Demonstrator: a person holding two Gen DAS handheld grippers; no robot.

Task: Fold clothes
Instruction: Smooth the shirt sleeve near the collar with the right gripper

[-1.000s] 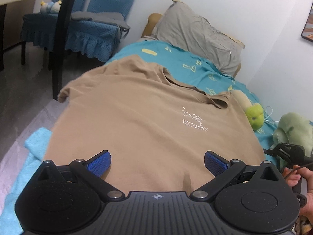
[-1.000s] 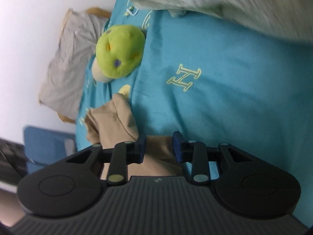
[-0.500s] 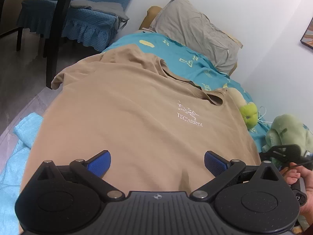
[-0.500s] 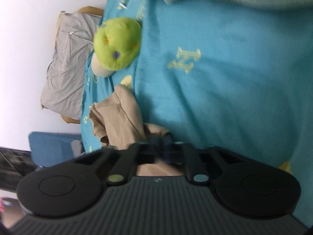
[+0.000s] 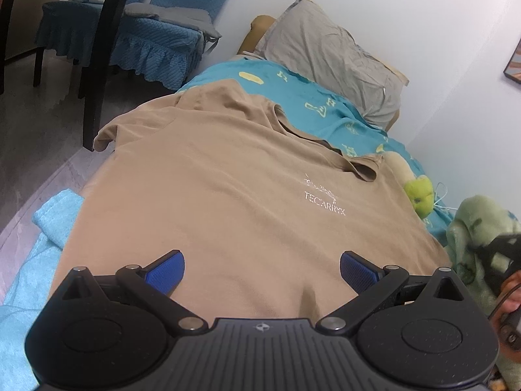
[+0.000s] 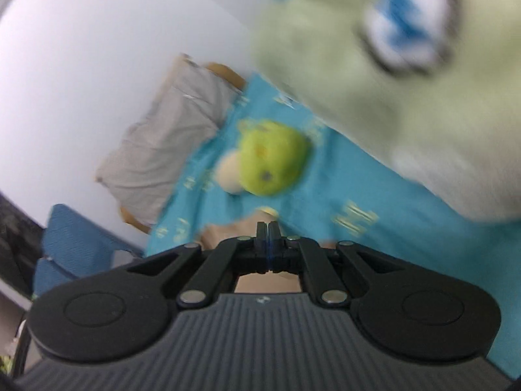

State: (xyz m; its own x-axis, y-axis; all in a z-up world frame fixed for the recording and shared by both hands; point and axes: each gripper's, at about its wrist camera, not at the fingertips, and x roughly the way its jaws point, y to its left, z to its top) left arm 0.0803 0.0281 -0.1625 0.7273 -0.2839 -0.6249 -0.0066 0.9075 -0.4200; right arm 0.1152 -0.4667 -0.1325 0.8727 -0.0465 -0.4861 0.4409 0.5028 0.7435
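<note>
Tan cotton covers most of the left wrist view: a T-shirt (image 5: 228,195) lies spread front-up on the bed (image 5: 325,104), its white "TECARRYX" logo (image 5: 324,200) legible, its collar toward the grey pillow (image 5: 332,52) at the head of the bed. One sleeve hangs over the bed's edge toward the floor. The left gripper (image 5: 262,268) hovers over the shirt's lower part with its blue-padded fingers (image 5: 164,272) spread wide, holding nothing. In the blurred right wrist view, the right gripper (image 6: 268,231) has its fingers pressed together; tan fabric shows just beyond and beneath them, though whether any is pinched between them cannot be told. Beyond sits a small lime-green plush toy (image 6: 272,158) on the turquoise sheet (image 6: 374,202), and a large pale-green plush (image 6: 374,75) fills the upper right.
</note>
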